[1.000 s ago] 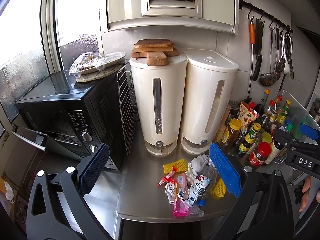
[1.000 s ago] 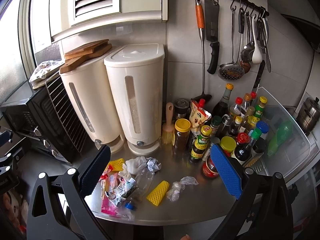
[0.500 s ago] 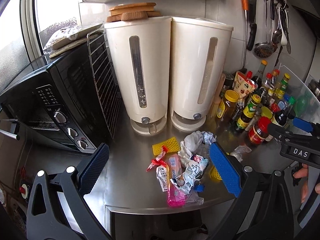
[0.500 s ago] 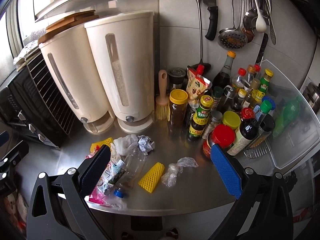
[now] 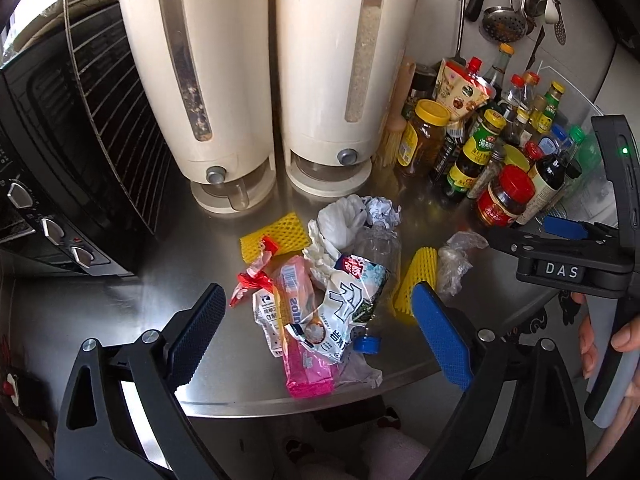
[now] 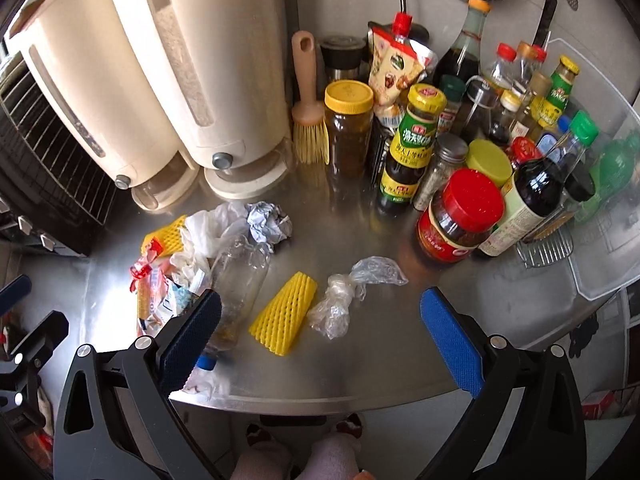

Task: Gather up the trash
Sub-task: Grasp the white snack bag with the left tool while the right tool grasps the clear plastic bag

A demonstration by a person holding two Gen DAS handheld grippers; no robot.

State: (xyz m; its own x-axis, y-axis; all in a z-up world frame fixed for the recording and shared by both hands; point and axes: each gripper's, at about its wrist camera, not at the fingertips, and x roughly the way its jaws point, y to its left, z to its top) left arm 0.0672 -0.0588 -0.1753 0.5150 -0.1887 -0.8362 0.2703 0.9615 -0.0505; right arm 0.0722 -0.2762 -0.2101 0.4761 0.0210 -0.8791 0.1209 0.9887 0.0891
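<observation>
A heap of trash lies near the surface's front edge: pink wrapper (image 5: 306,344), crushed clear bottle (image 6: 240,280), white tissue (image 5: 340,224), yellow foam net (image 6: 284,316), crumpled clear bag (image 6: 352,292).

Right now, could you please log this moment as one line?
left tongs open above wrapper pile | right tongs open above yellow foam net | nothing held

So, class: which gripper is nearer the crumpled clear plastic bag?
Right. The right gripper hangs directly over the crumpled clear plastic bag; the left gripper hovers over the wrapper pile, beside it.
</observation>
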